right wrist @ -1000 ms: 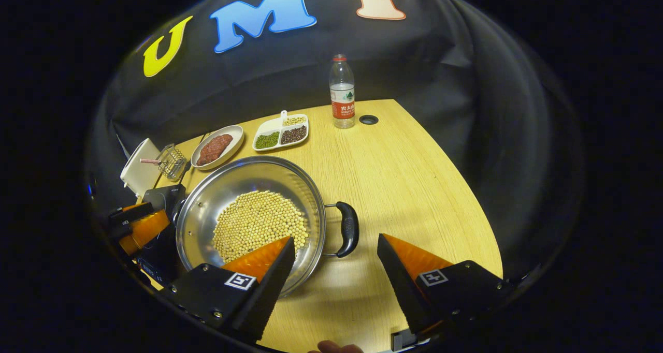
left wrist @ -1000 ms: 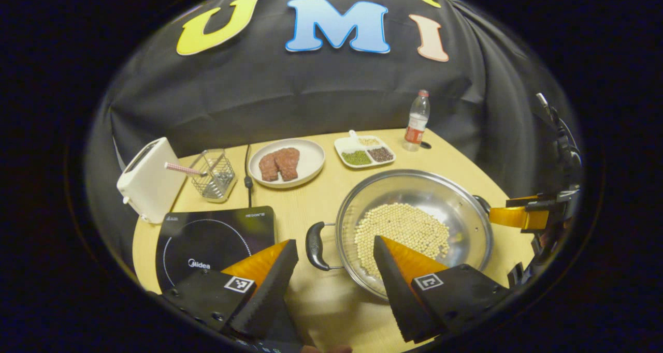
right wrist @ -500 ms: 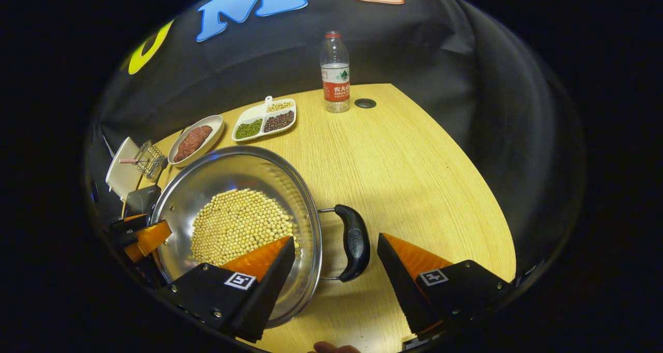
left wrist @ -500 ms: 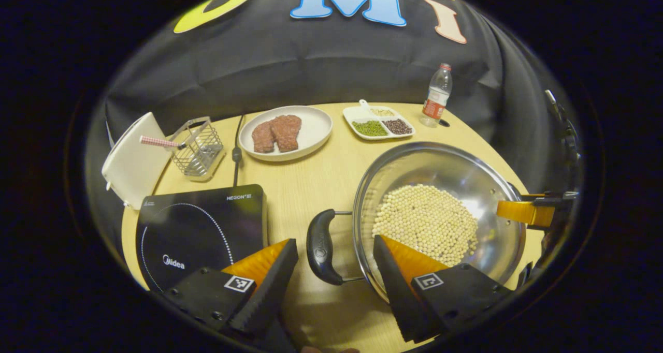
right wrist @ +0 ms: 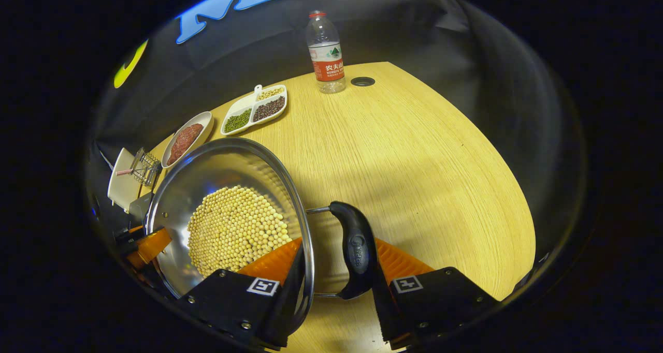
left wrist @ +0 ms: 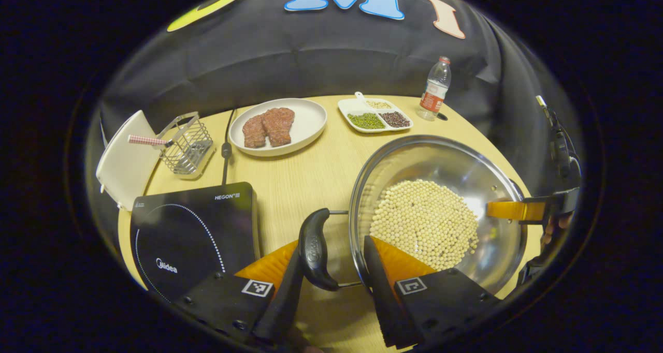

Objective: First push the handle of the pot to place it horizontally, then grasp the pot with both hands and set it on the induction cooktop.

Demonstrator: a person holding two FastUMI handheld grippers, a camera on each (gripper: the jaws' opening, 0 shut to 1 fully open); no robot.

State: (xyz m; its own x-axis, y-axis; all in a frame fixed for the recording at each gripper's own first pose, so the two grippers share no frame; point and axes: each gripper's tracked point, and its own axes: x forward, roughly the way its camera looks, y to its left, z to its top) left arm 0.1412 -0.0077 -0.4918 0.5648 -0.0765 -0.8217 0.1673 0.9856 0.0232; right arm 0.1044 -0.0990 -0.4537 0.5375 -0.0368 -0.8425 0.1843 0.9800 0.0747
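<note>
Both grippers have closed in since a second ago. Left gripper view: my left gripper [left wrist: 331,285] narrows around the pot's left handle [left wrist: 314,249], contact uncertain. Right gripper view: my right gripper [right wrist: 336,283] brackets the right handle [right wrist: 355,249], one finger inside the rim. Handles lie level; the soybean pot [right wrist: 228,213] sits on the table [right wrist: 414,156], not yet on the induction cooktop [left wrist: 191,234].

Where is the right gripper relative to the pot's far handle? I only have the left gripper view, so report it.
Observer: The right gripper straddles that black handle; the handle sits between its two fingers.
Operator: Give me the finger placement.
Observer: One finger lies inside the pot rim, over the beans. The other finger is outside the handle. Whether both press, I cannot tell.
</note>
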